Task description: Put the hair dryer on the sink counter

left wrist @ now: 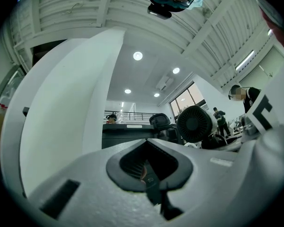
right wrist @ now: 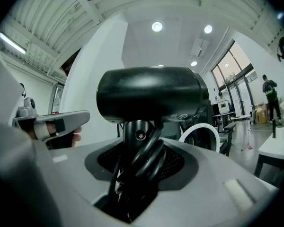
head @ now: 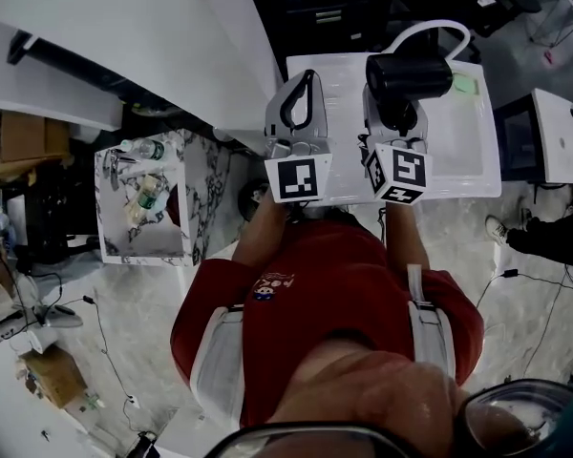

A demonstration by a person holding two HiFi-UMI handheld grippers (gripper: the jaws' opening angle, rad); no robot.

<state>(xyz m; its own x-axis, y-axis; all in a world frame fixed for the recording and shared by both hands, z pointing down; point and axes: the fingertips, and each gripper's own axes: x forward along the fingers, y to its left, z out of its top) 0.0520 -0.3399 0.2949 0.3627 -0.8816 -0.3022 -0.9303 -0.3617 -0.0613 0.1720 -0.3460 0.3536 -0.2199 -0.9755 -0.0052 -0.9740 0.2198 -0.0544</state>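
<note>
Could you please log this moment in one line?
right hand-held gripper: shut on hair dryer | left hand-held gripper: empty | hair dryer: over sink counter

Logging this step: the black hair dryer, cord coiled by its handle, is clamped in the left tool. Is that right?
Not quite: the right tool holds the hair dryer, as the right gripper view shows. The rest stands.

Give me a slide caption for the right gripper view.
Right gripper clamps a black hair dryer by its cord-wrapped handle, white faucet behind.
</note>
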